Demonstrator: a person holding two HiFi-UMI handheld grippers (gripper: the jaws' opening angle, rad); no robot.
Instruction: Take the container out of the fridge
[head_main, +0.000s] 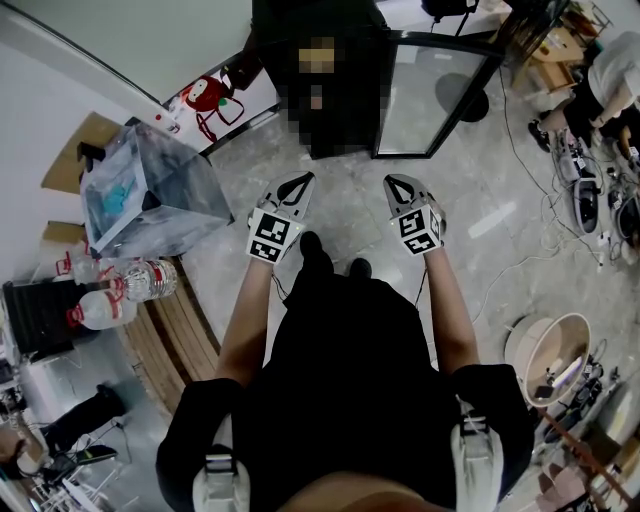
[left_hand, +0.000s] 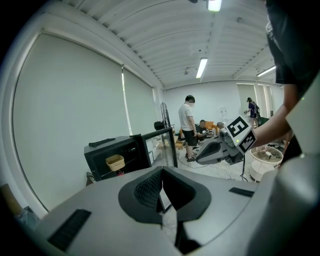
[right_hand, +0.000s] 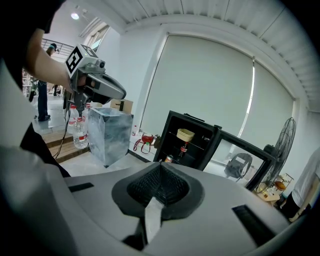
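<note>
A small black fridge (head_main: 330, 95) stands on the floor ahead, its glass door (head_main: 432, 95) swung open to the right. On its top shelf sits a tan round container (right_hand: 185, 134) (left_hand: 115, 161). A cola bottle (right_hand: 183, 148) is on the shelf below it, and a can (right_hand: 168, 159) at the bottom. My left gripper (head_main: 306, 180) (left_hand: 161, 174) and right gripper (head_main: 391, 181) (right_hand: 160, 167) hang side by side at waist height, well short of the fridge. Both are shut with nothing in them.
A clear plastic box (head_main: 150, 190) and water bottles (head_main: 130, 285) rest on a wooden bench at the left. A red bag (head_main: 205, 95) lies by the wall. Cables and a round basket (head_main: 555, 355) are at the right. People stand far back (left_hand: 189, 125).
</note>
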